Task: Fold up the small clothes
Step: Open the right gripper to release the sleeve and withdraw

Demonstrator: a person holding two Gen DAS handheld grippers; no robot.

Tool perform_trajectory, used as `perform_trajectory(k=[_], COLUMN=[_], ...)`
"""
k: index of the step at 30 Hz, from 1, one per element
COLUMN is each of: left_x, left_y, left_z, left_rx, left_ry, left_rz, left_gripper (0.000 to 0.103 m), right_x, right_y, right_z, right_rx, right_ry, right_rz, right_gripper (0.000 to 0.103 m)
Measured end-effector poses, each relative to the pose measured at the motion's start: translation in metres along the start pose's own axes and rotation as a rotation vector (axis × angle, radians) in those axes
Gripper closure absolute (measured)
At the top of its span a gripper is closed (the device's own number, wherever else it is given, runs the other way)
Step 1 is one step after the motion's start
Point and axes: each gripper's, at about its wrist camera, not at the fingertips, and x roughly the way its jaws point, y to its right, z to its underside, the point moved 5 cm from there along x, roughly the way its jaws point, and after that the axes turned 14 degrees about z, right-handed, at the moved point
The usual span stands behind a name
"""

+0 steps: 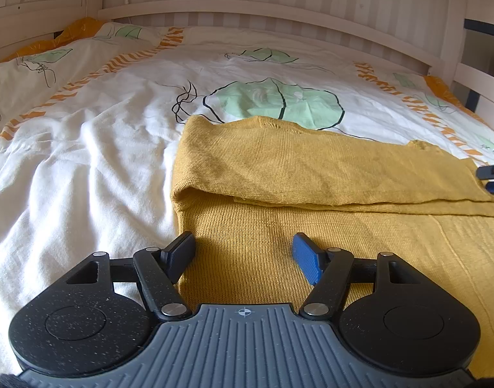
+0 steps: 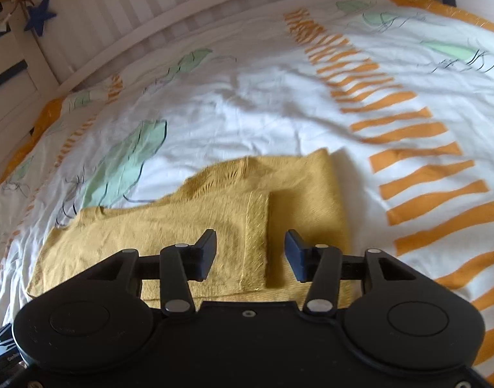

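Note:
A mustard-yellow knit garment (image 1: 311, 174) lies on the bed, with one part folded over across its far half. My left gripper (image 1: 243, 252) is open and empty, low over the garment's near left edge. In the right wrist view the same garment (image 2: 188, 223) lies flat with a folded sleeve end (image 2: 256, 242) between my fingers. My right gripper (image 2: 250, 252) is open and empty just above it. The right gripper's tips (image 1: 492, 177) show at the far right edge of the left wrist view.
The bed has a white duvet (image 1: 85, 161) with green leaf prints and orange stripes (image 2: 408, 135). A pale wooden slatted bed frame (image 1: 247, 9) runs along the far side. A blue star (image 2: 40, 16) hangs on the frame.

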Motion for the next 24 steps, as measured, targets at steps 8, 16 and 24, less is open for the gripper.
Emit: perform_trajectory(k=[8,16,24], left_x=[0.000,0.001,0.003], left_y=[0.000,0.001,0.003], left_z=[0.000,0.000,-0.006], left_rx=[0.001,0.008,0.026], left_ry=[0.000,-0.010,-0.088], left_rz=[0.000,-0.005,0.064], left_gripper=[0.037,0.037,0.021], right_x=[-0.005,0.004,-0.035], right_y=[-0.021,-0.012,-0.008], right_z=[0.008,0.015,0.014], right_rx=[-0.130,-0.090,-0.036], right_ry=[0.029,0.010,0.069], right_rz=[0.029,0.079,0.037], right_gripper=[0.089,0.085,0.034])
